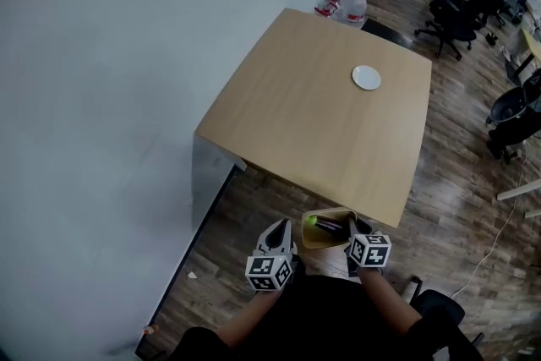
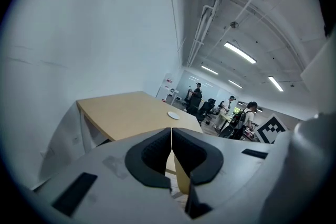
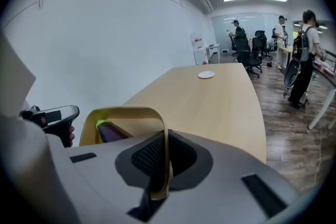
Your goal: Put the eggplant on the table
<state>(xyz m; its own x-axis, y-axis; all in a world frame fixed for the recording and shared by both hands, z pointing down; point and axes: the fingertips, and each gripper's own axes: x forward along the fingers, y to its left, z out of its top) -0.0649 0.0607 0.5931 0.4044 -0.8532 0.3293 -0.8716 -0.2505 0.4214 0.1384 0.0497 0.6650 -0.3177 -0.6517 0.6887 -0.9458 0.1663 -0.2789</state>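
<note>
A tan basket (image 1: 324, 232) with a bent handle (image 3: 137, 112) hangs just short of the wooden table's (image 1: 313, 118) near edge. In it lies a dark purple eggplant (image 1: 330, 225) with a green stem end (image 3: 101, 124). My right gripper (image 1: 356, 226) is shut on the basket's handle band, which runs down between its pads (image 3: 152, 157). To the basket's left my left gripper (image 1: 278, 237) is shut with nothing in it; its jaws meet along one line (image 2: 171, 150). Past its jaws, part of the basket (image 2: 182, 180) shows.
A small white plate (image 1: 366, 78) lies on the table toward its far right. A white wall (image 1: 101, 97) runs along the left. Water bottles (image 1: 353, 4) stand past the table's far corner. Office chairs (image 1: 452, 8) and people are at the back right, on a wooden floor.
</note>
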